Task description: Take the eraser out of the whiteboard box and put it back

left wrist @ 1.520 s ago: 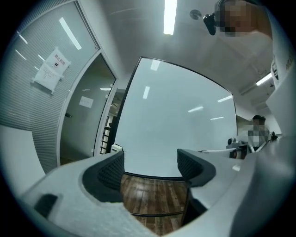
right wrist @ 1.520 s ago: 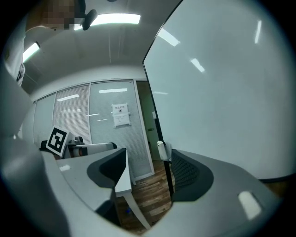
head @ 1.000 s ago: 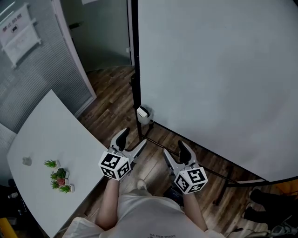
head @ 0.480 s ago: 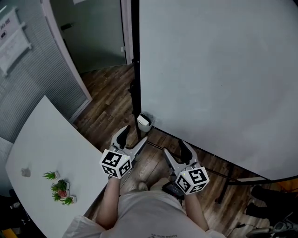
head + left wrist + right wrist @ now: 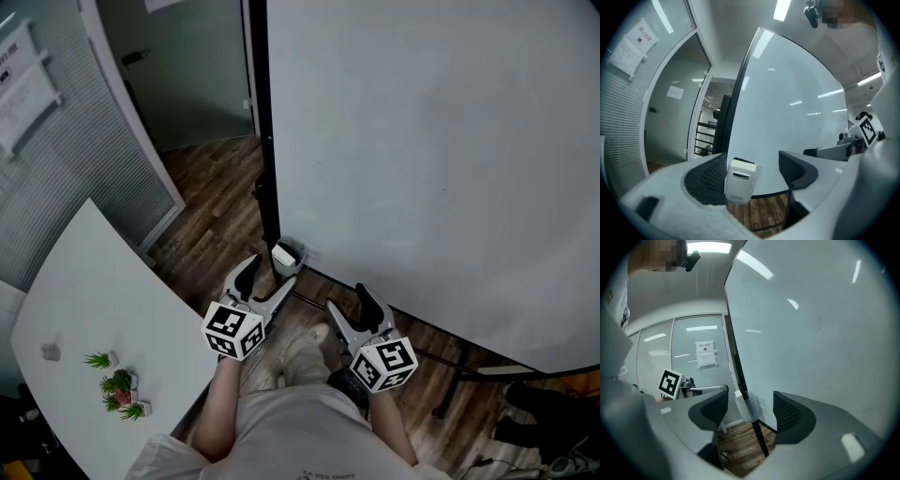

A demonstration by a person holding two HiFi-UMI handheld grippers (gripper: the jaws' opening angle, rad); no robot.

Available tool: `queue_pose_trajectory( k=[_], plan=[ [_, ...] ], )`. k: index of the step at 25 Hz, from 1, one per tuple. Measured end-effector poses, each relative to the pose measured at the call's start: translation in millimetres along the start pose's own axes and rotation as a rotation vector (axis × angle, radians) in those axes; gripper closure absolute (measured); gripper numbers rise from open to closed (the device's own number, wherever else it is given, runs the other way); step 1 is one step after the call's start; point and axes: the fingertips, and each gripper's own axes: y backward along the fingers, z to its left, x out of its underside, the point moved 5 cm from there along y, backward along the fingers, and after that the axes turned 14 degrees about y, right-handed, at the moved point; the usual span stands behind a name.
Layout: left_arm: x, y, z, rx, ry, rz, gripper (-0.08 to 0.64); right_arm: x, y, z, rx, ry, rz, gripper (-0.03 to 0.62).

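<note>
A big whiteboard (image 5: 431,159) on a black frame fills the right of the head view. At its lower left corner hangs a small clear box (image 5: 287,255) holding a white eraser (image 5: 740,180). My left gripper (image 5: 267,281) is open just short of the box, apart from it. In the left gripper view the eraser shows between the jaws, nearer the left one. My right gripper (image 5: 349,307) is open and empty, further right and lower. In the right gripper view the box (image 5: 747,407) sits ahead between the open jaws.
A white table (image 5: 84,309) with small potted plants (image 5: 117,382) stands close on the left. Black stand bars (image 5: 441,361) run along the wood floor under the board. A glass partition and doorway lie beyond. The person's shoe (image 5: 305,349) is forward between the grippers.
The person has stepped forward, one foot now out front. Both open grippers have come nearer the whiteboard's corner, and the box is closer to the left gripper.
</note>
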Motion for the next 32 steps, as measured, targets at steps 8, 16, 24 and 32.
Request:
queue_pose_trajectory(
  k=[8, 16, 24, 32],
  plan=[
    [2, -19, 8, -0.012, -0.044, 0.043, 0.227, 5, -11, -7, -0.019, -0.016, 0.005, 0.291],
    [2, -36, 17, -0.018, -0.079, 0.067, 0.233, 8, -24, -14, -0.028, -0.028, 0.022, 0.293],
    [2, -45, 20, -0.013, -0.12, 0.073, 0.245, 13, -36, -19, -0.039, -0.038, 0.04, 0.296],
    [4, -53, 19, 0.003, -0.148, 0.074, 0.263, 15, -38, -24, -0.041, -0.048, 0.044, 0.298]
  ],
)
